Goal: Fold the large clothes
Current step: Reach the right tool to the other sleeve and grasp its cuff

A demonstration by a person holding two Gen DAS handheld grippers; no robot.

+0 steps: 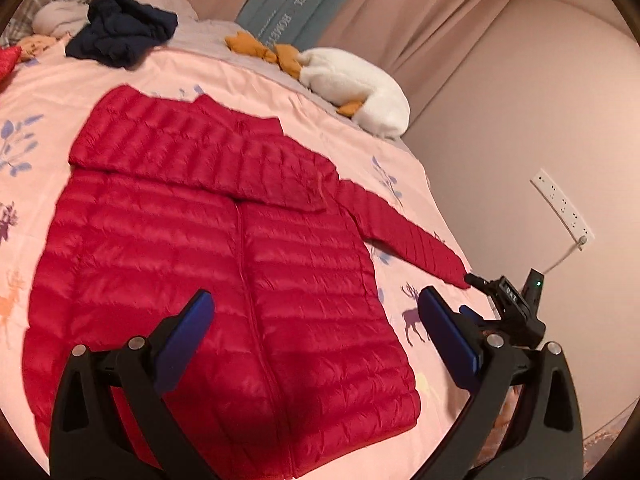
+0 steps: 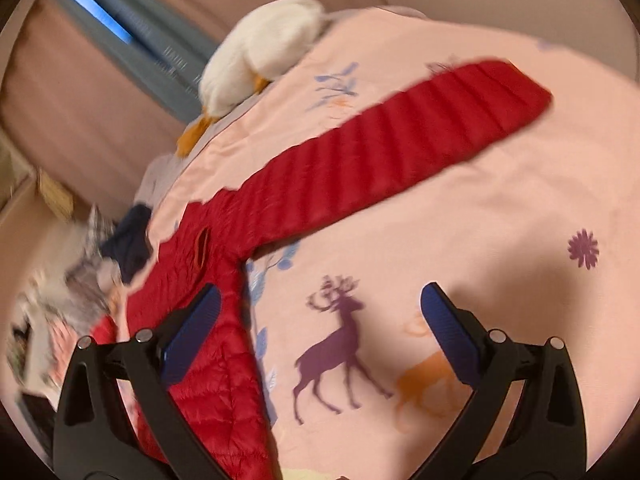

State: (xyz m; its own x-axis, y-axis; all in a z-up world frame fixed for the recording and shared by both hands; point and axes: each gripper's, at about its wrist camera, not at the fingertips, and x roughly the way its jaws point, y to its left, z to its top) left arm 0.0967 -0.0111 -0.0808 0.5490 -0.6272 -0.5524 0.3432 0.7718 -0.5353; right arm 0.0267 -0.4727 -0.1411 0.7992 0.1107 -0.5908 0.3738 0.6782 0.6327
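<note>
A red quilted puffer jacket [image 1: 208,248] lies flat on the pink printed bedsheet [image 1: 404,200]. One sleeve is folded across its chest [image 1: 192,152]; the other sleeve [image 1: 404,232] stretches out to the right. My left gripper [image 1: 316,312] is open and empty above the jacket's lower part. The right gripper shows at the far right of the left wrist view [image 1: 504,300], near the outstretched sleeve's cuff. In the right wrist view my right gripper [image 2: 320,308] is open and empty over the sheet, beside the jacket's armpit, with the sleeve [image 2: 400,136] running away ahead.
A white plush goose [image 1: 356,84] with orange feet lies at the bed's far edge. A dark navy garment [image 1: 120,32] and other clothes are heaped at the far left. Beige curtains [image 1: 440,12] and a wall with a socket strip [image 1: 560,208] stand right of the bed.
</note>
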